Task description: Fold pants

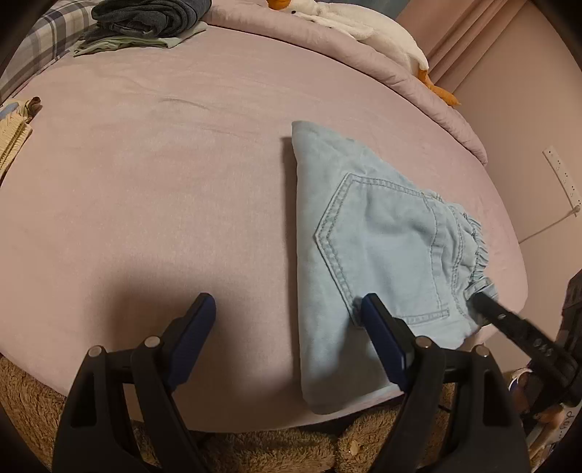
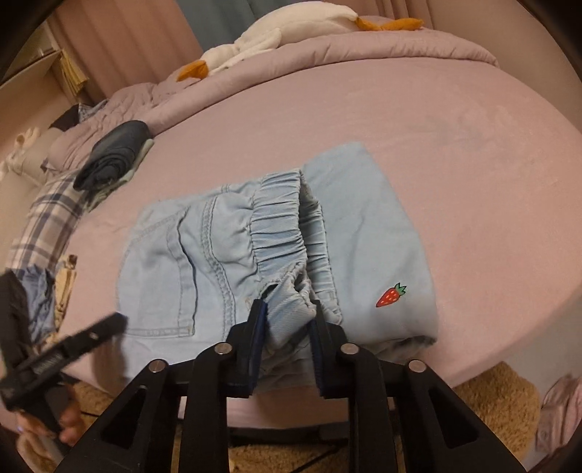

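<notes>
Filling most of both views, a pink bed (image 1: pixel 145 182), its rolled quilt (image 2: pixel 327 47) running along the top of the right wrist frame with a white goose plush (image 2: pixel 291 32) lying on it. At the lower right of the left wrist frame and the centre of the right wrist frame, the light-blue pants (image 2: pixel 363 225), already doubled into a compact stack near the bed's near edge, back pocket up on the top layer and a small strawberry patch (image 2: pixel 391 295) showing on the layer beneath, right of centre. At the upper left of the left wrist frame, a pile of folded clothes (image 1: pixel 145 22), dark on top of pale green, well apart from the pants. Low centre of the right wrist frame, the right gripper (image 2: pixel 287 320) pinched on the gathered elastic waistband (image 2: pixel 276 233), fabric bunched between its blue pads. Along the bottom of the left wrist frame, the left gripper (image 1: pixel 287 313) spread wide and holding nothing, one finger over bare sheet, the other just over the left part of the pants near the pocket. Judged as a late step: the last fold laid or being laid, with the waistband end held slightly raised and rumpled. Next move likely calling for lowering that end square onto the stack, releasing the pinch without dragging the top layer, then pressing flat with the free gripper; some risk of the elastic springing up and skewing the edges.
</notes>
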The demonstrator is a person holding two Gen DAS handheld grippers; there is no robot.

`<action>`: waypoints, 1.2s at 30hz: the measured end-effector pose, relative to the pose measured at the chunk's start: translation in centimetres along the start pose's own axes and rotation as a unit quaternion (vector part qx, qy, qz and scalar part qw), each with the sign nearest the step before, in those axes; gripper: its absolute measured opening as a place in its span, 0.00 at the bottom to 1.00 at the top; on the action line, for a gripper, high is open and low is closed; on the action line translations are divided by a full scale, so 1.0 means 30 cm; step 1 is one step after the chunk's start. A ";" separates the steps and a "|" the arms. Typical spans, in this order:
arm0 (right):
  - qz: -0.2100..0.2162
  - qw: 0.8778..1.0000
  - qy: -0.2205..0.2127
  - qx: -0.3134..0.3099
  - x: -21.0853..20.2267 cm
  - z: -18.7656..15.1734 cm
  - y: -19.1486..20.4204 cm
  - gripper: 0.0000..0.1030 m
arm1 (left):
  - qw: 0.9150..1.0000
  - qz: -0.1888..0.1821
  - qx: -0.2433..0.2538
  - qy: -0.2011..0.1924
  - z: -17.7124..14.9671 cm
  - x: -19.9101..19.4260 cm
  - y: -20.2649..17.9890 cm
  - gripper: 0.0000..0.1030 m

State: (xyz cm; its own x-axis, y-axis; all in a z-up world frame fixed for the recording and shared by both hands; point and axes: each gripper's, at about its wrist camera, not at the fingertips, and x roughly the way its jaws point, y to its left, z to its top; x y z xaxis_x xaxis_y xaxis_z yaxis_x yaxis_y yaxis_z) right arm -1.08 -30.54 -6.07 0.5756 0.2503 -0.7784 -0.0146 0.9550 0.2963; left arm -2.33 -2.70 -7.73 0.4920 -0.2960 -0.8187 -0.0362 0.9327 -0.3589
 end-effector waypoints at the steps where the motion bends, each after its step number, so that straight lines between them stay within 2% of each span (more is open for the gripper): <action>1: -0.009 1.000 -0.003 0.002 -0.002 0.002 -0.006 0.62 | 1.000 0.000 0.000 -0.001 0.000 -0.003 0.001 0.79; 2: -0.017 1.000 -0.008 0.005 -0.002 0.002 -0.010 0.68 | 1.000 0.000 -0.001 -0.001 0.000 -0.005 0.002 0.79; 3: -0.009 1.000 -0.011 0.011 -0.007 0.005 -0.018 0.69 | 1.000 0.000 -0.001 -0.001 -0.001 -0.006 0.002 0.79; 5: 0.024 0.999 -0.002 0.020 0.006 0.013 -0.030 0.69 | 1.000 0.003 0.000 -0.001 -0.004 -0.006 0.000 0.79; 8: 0.043 0.999 0.008 0.011 0.069 0.024 -0.002 0.69 | 1.000 0.009 0.004 -0.003 -0.004 -0.010 -0.009 0.79; 10: 0.073 0.997 0.030 0.018 0.140 0.025 0.009 0.69 | 1.000 0.012 0.006 -0.005 -0.003 -0.012 -0.014 0.79; 11: 0.074 0.997 0.023 0.019 0.145 0.019 0.012 0.69 | 1.000 0.012 0.006 -0.005 -0.003 -0.014 -0.014 0.79; 12: 0.070 0.997 0.009 0.013 0.146 0.016 0.019 0.63 | 1.000 0.012 0.006 -0.006 -0.001 -0.014 -0.012 0.79; 13: 0.077 0.997 -0.002 0.013 0.140 0.016 0.023 0.46 | 1.000 0.011 0.005 -0.006 0.000 -0.012 -0.010 0.79; 14: 0.097 0.995 -0.005 0.024 0.126 0.022 0.013 0.32 | 1.000 0.011 0.003 -0.009 0.004 -0.014 -0.009 0.79; 16: 0.124 0.991 -0.003 0.048 0.105 0.035 -0.009 0.27 | 1.000 0.011 -0.001 -0.012 0.009 -0.018 -0.011 0.79; 19: 0.139 0.988 -0.052 0.043 0.007 0.053 0.011 0.25 | 1.000 0.003 0.009 -0.022 0.021 -0.034 -0.025 0.79; 21: 0.133 0.988 -0.079 0.032 -0.044 0.068 0.026 0.25 | 1.000 0.003 0.007 -0.027 0.031 -0.038 -0.028 0.79; 23: 0.091 0.990 -0.108 0.014 -0.090 0.081 0.037 0.25 | 0.999 0.009 0.010 -0.029 0.048 -0.034 -0.041 0.79; 25: 0.046 0.992 -0.120 0.011 -0.091 0.084 0.029 0.25 | 0.999 0.014 0.018 -0.036 0.067 -0.034 -0.061 0.79; 28: -0.016 0.997 -0.081 0.015 -0.010 0.064 -0.023 0.25 | 0.999 -0.002 0.028 -0.045 0.104 -0.026 -0.087 0.77; 29: -0.034 0.997 -0.061 0.013 0.036 0.052 -0.033 0.25 | 0.998 -0.008 0.033 -0.049 0.123 -0.022 -0.098 0.72; 31: -0.040 0.998 -0.053 0.016 0.081 0.033 -0.046 0.26 | 0.998 -0.007 0.041 -0.052 0.164 -0.002 -0.116 0.66; 34: -0.026 0.998 -0.058 0.022 0.078 0.028 -0.057 0.27 | 0.998 -0.007 0.034 -0.047 0.221 0.041 -0.124 0.55; 36: -0.018 0.998 -0.052 0.032 0.080 0.030 -0.071 0.27 | 0.999 -0.017 0.028 -0.039 0.250 0.068 -0.129 0.44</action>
State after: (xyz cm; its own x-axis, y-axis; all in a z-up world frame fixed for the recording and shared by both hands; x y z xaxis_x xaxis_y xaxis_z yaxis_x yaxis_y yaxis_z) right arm 1.07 -32.12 -8.06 0.6565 0.1951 -0.7286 0.0577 0.9501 0.3065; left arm 5.34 -5.35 -4.66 0.5591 -0.3129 -0.7678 0.0297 0.9330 -0.3587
